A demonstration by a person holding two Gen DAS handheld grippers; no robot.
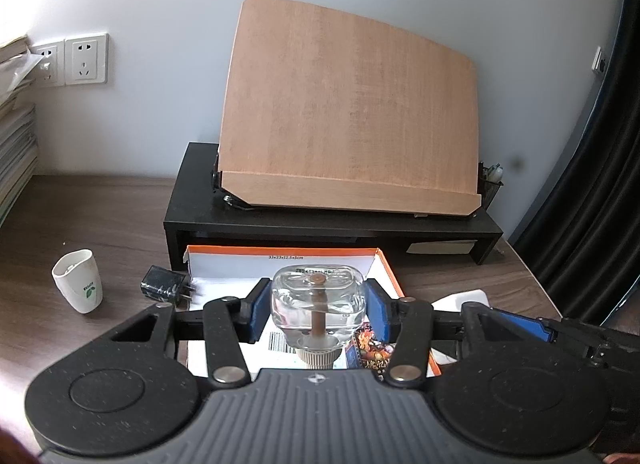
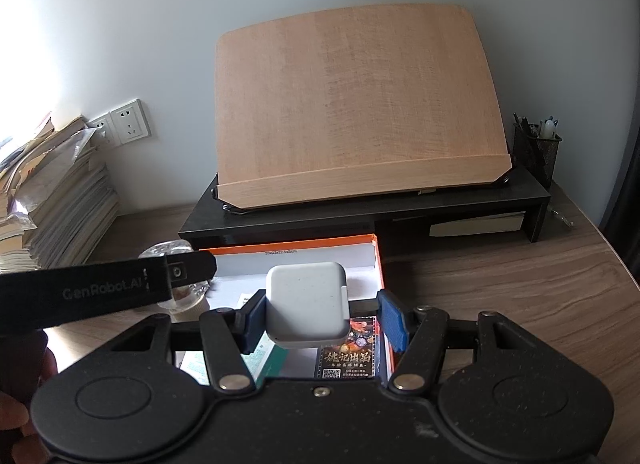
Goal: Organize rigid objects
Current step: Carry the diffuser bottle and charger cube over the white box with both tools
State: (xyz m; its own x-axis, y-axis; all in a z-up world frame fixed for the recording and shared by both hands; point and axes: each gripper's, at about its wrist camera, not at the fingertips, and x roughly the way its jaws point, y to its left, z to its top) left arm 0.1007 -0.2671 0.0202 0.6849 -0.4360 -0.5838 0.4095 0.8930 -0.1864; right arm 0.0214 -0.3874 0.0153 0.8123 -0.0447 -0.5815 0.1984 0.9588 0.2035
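Note:
My left gripper [image 1: 317,298] is shut on a clear glass bottle [image 1: 320,316], blue pads against both its sides and its ridged cap toward the camera. It hangs over an open white box with an orange rim [image 1: 280,260]. In the right wrist view a white square charger [image 2: 306,304] lies between the pads of my right gripper [image 2: 322,306]. It touches the left pad, and a gap shows before the right pad, so these jaws stand open. The charger is above the box's [image 2: 296,252] right part; what it rests on is hidden. The left gripper's finger [image 2: 120,288] crosses that view with the bottle [image 2: 176,276] behind it.
A card pack [image 2: 348,348] and papers lie in the box. Behind it a wooden book stand [image 1: 348,111] sits on a black riser [image 1: 192,219]. A white cup [image 1: 78,280] and black plug adapter [image 1: 162,286] stand left. Stacked books [image 2: 60,199] far left, pen holder [image 2: 538,151] right.

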